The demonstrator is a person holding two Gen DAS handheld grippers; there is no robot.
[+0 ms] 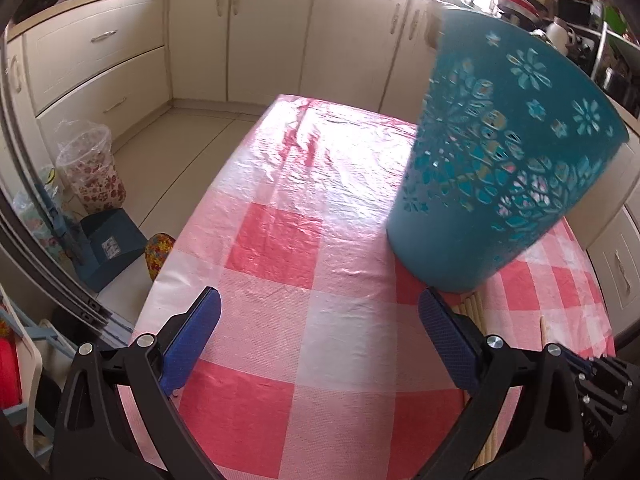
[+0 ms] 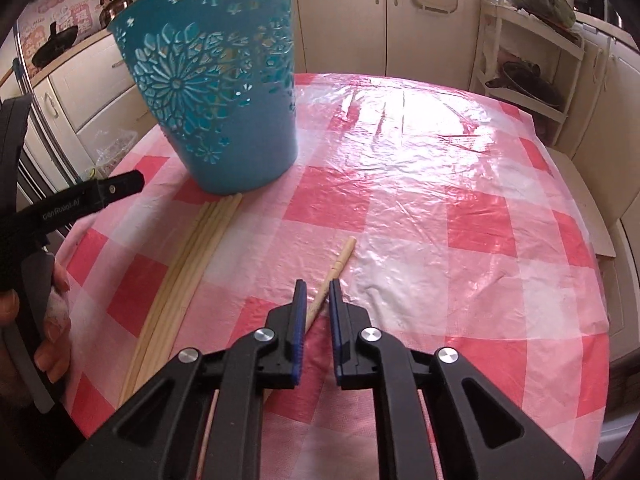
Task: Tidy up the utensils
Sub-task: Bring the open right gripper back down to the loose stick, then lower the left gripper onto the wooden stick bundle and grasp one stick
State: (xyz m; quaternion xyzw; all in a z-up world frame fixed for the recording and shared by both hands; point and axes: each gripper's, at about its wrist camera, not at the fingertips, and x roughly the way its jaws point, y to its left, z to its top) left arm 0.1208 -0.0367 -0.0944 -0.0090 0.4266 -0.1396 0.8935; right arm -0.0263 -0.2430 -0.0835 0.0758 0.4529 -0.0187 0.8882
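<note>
A teal perforated basket [image 2: 218, 84] stands on the red-checked tablecloth [image 2: 440, 208]; it also shows in the left wrist view [image 1: 496, 160]. A bundle of several wooden chopsticks [image 2: 188, 264] lies in front of it, also visible in the left wrist view [image 1: 474, 306]. My right gripper [image 2: 319, 296] is shut on a single wooden chopstick [image 2: 340, 260], whose tip points up and away over the cloth. My left gripper [image 1: 320, 312] is open and empty, low over the cloth, left of the basket.
Cream kitchen cabinets [image 1: 272, 36] run along the back. A floral bin [image 1: 94, 172] and a blue dustpan [image 1: 110, 246] stand on the floor left of the table. A white rack [image 2: 532, 60] stands behind the table's right side.
</note>
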